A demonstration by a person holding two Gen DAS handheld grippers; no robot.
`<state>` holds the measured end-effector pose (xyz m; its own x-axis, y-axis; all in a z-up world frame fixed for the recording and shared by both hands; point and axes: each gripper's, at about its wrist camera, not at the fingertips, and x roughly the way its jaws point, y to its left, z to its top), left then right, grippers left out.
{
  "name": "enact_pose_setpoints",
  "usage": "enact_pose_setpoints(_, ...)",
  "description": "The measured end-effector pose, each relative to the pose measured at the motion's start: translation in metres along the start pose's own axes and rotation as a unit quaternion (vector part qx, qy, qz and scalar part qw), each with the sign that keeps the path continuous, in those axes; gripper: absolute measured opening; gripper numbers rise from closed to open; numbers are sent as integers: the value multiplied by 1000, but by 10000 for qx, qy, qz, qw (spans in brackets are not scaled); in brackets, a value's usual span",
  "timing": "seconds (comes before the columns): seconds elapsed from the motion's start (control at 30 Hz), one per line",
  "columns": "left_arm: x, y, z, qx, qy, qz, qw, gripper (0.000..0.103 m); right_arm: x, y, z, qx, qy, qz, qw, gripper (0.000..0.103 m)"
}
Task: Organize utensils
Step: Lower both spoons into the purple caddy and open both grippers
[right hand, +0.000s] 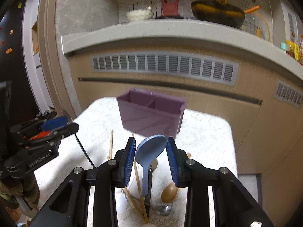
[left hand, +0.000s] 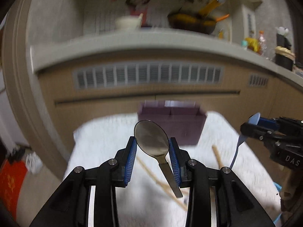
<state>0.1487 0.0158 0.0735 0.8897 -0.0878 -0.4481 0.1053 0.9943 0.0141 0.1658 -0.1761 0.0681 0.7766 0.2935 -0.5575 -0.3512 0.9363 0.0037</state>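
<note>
Left wrist view: a metal spoon (left hand: 152, 141) is seen clamped by its bowl between the blue pads of the left gripper (left hand: 153, 147), with the handle hanging down and toward the camera. The jaws are narrowly set and pressed against the bowl's edges. The spoon is held above the white cloth-covered table (left hand: 106, 138), short of the purple utensil holder (left hand: 178, 123), which stands at the far edge of the table against the cabinet front.

In the right wrist view, a light blue plastic spoon (right hand: 150, 152) is held by its bowl in the right gripper (right hand: 151, 151), the jaws closed to a similar narrow gap, the handle trailing downward. This spoon is also short of the holder, just in front of its near wall. The holder is seen to be divided into compartments, both apparently empty.

Remaining utensils are left on the table in front of the holder: wooden chopsticks (right hand: 137, 189), a brown wooden spoon (right hand: 169, 192) and other pieces partly hidden beneath the gripper.

Risks noted:
- Both grips are taken on curved, smooth bowls; a slip or rotation of either spoon is judged likely if it is moved sharply
- The handles hang low and could catch the holder's near rim on approach, tipping the light holder backward
- Both grippers are converging on one narrow opening, so a collision between them is possible
- Blur in the left view suggests fast motion, which would worsen the slip risk
</note>
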Motion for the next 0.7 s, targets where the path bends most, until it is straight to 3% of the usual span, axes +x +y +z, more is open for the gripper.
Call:
enact_pose_setpoints(0.27,-26,5,102,561,-1119,-80,9921,36,-37,-1,80,-361,-939,-313,9944,31)
enact_pose_setpoints(0.4,-6,13,140,648,-1223,-136,9903,36,-34,-3,132,-549,-1339,-578,9878,31)
enact_pose_setpoints(0.5,23,22,158,602,-1156,-158,9913,36,-13,-6,152,-581,-1419,-633,9861,31)
enact_pose_setpoints(0.7,101,26,153,357,-703,-204,9967,36,59,-15,156,-459,-1069,-651,9911,31)
